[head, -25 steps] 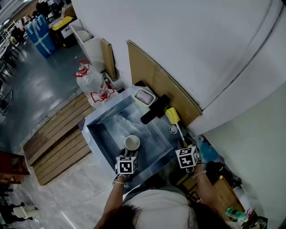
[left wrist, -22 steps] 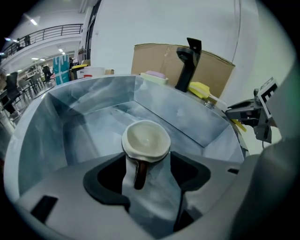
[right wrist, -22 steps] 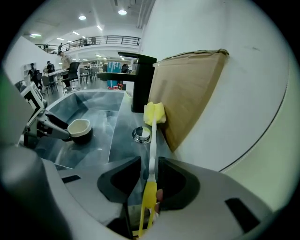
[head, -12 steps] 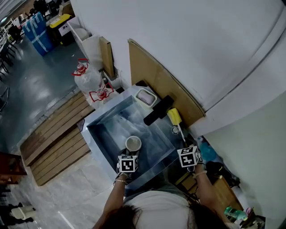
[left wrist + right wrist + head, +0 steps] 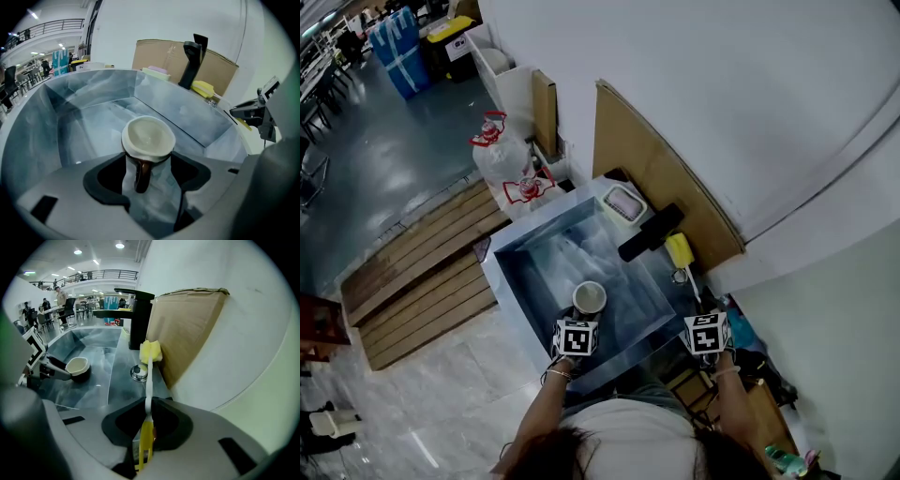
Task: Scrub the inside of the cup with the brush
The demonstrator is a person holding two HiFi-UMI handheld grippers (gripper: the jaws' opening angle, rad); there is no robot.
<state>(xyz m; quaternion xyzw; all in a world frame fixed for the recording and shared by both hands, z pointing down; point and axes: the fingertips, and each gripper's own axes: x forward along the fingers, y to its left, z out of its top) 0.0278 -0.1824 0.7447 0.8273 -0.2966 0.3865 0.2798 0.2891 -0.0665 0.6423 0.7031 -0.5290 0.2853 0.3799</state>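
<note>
Though bag (image 5: pixel 528 190) print shows, it's unreadable.

The head view looks steeply down from above the person at the near edge, taking in the whole sink (image 5: pixel 546 264) from well off. The left gripper view sits low and close at the near rim, facing the far wall. The right gripper view runs along the right ledge toward the faucet (image 5: pixel 138 317); all three share the sink, cup (image 5: pixel 148 137) and brush (image 5: pixel 150 363).
</note>
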